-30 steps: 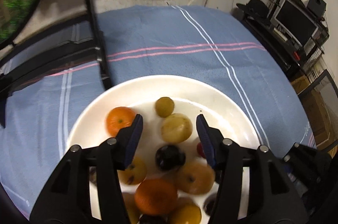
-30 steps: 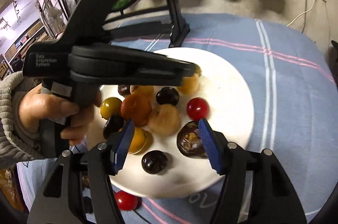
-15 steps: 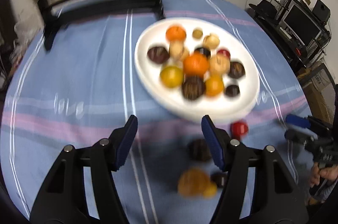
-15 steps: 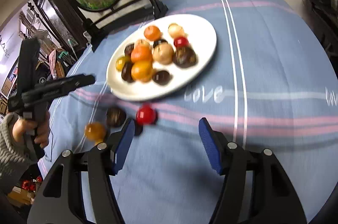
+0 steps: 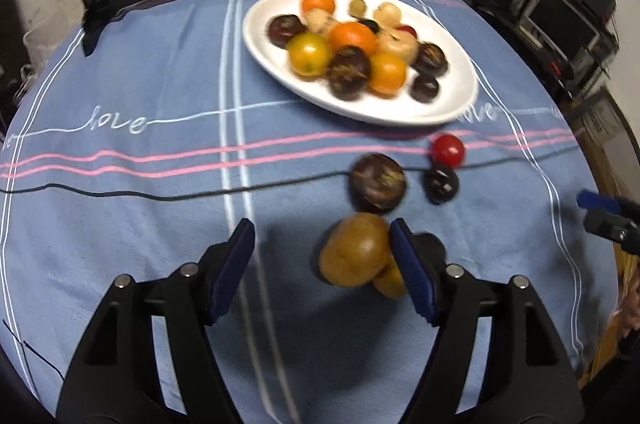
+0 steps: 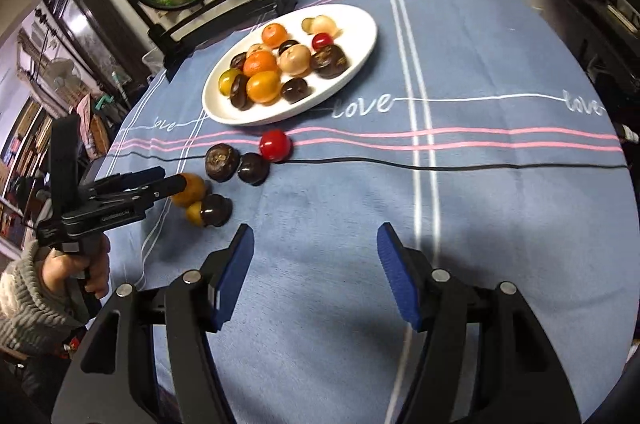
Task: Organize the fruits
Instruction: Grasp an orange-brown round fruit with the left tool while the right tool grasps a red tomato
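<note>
The left gripper [image 5: 322,264] was low over the white plate [image 5: 260,36] a second ago; now it is back from the plate and hangs over the loose fruits on the blue cloth [image 5: 120,204]. Its jaws have just been opening and stand wide. The yellow-brown fruit [image 5: 354,248] lies at the inner side of its right finger, but nothing presses on it, so the gripper is empty. In my judgement the last fruit is already set down on the plate and this one is the next to take.

More to the right lie a big dark fruit [image 5: 377,182], a smaller dark one [image 5: 441,183] and a red fruit [image 5: 448,149] near the plate rim. A small yellow fruit and another dark fruit sit partly hidden behind the finger.

The right gripper [image 6: 316,272] also moved back from the plate; it is half open, empty, over bare cloth, well apart from the fruits.

A thin black cable [image 6: 440,165] crosses the cloth between the loose fruits and the plate. The fruits touch each other, so closing on one may push its neighbours away
</note>
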`<action>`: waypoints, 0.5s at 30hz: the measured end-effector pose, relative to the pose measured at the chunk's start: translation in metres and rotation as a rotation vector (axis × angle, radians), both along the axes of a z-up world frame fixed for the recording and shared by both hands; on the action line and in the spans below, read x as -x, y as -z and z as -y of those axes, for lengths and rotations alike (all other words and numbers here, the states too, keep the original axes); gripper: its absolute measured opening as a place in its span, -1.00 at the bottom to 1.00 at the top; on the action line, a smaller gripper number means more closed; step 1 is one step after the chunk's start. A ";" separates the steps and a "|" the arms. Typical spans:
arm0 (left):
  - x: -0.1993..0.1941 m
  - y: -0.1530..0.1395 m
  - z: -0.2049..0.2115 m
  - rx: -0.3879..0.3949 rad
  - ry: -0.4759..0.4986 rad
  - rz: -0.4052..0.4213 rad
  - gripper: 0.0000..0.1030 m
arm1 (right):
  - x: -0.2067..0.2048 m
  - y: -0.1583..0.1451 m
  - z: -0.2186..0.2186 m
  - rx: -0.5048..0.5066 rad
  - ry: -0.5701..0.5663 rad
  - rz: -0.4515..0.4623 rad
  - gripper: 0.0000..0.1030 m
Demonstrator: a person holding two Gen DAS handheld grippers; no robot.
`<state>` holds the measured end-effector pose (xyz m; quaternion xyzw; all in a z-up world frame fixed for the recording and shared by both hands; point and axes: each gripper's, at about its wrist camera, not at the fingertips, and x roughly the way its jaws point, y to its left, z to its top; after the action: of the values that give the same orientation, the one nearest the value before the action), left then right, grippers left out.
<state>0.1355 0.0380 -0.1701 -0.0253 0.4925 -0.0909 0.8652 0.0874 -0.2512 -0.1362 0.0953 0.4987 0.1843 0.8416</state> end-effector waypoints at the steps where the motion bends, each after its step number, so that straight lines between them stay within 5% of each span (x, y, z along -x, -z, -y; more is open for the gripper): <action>1: -0.002 -0.001 -0.005 -0.005 -0.021 0.006 0.41 | 0.001 0.000 0.002 -0.001 0.009 -0.001 0.25; 7: -0.003 -0.014 -0.041 -0.004 -0.097 0.028 0.38 | 0.002 -0.003 0.006 -0.015 0.028 -0.004 0.25; 15: 0.004 -0.004 -0.033 -0.004 -0.090 0.008 0.38 | -0.001 0.000 -0.002 -0.013 -0.009 -0.016 0.25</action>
<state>0.1311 0.0707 -0.1664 -0.0455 0.4876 -0.0513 0.8704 0.0882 -0.2495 -0.1365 0.0998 0.5045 0.1908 0.8361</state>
